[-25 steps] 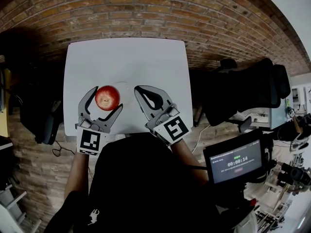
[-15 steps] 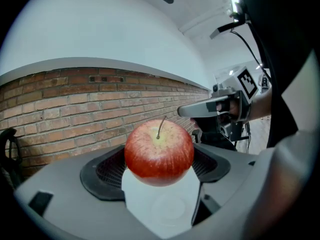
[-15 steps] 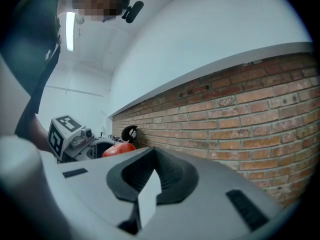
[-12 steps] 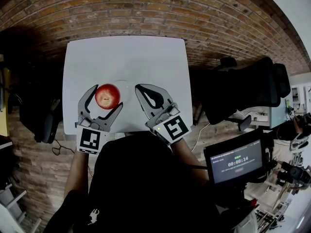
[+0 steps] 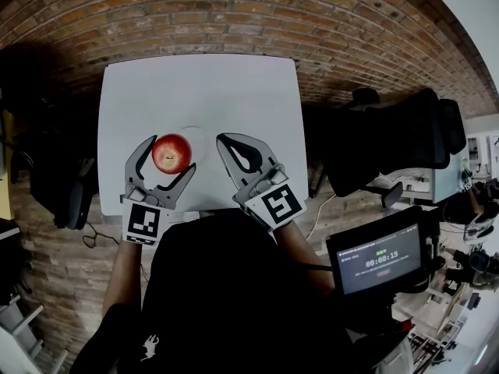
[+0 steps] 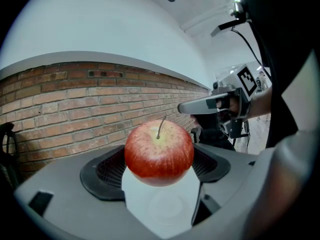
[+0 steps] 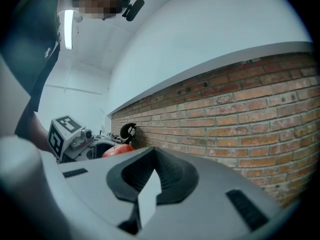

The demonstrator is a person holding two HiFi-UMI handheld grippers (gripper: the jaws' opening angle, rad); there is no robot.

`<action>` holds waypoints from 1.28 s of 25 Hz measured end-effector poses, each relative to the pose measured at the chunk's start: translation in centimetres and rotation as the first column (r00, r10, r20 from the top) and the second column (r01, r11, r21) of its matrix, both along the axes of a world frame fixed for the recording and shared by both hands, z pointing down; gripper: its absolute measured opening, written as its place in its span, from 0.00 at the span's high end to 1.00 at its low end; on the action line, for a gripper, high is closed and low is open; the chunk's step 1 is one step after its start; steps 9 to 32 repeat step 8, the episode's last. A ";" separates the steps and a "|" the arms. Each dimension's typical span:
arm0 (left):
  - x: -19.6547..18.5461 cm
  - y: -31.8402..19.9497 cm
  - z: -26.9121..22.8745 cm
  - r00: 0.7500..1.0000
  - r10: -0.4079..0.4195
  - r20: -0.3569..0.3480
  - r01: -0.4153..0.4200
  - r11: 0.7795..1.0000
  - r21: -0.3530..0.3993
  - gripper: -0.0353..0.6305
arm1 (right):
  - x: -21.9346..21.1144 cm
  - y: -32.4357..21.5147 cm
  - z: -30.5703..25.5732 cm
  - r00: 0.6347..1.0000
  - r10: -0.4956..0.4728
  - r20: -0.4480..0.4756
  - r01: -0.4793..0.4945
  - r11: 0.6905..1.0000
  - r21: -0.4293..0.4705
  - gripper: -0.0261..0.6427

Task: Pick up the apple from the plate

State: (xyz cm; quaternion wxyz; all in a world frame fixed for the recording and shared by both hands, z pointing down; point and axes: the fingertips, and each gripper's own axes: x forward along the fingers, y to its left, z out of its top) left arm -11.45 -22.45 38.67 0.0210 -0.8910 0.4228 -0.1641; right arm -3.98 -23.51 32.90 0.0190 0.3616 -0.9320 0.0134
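A red apple sits between the jaws of my left gripper, which is shut on it. In the left gripper view the apple is stem-up and held above a faint white plate on the white table. In the head view the plate shows just right of the apple. My right gripper hovers beside the plate with its jaws shut on nothing. From the right gripper view, a bit of the apple shows behind the left gripper's marker cube.
The white table stands against a brick wall. A black office chair stands to the right and another dark chair to the left. A small screen with a timer is at lower right.
The left gripper with the apple has shifted slightly away from me. The right gripper has barely moved.
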 end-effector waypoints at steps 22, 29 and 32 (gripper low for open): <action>0.4 -0.6 0.8 0.999 0.032 -0.012 -0.032 0.999 -0.022 0.34 | 0.1 -0.4 0.8 1.000 0.009 -0.015 -0.010 1.000 -0.021 0.96; 0.4 -0.6 0.8 0.999 0.032 -0.012 -0.032 0.999 -0.022 0.34 | 0.1 -0.4 0.8 1.000 0.009 -0.015 -0.010 1.000 -0.021 0.96; 0.4 -0.6 0.8 0.999 0.032 -0.012 -0.032 0.999 -0.022 0.34 | 0.1 -0.4 0.8 1.000 0.009 -0.015 -0.010 1.000 -0.021 0.96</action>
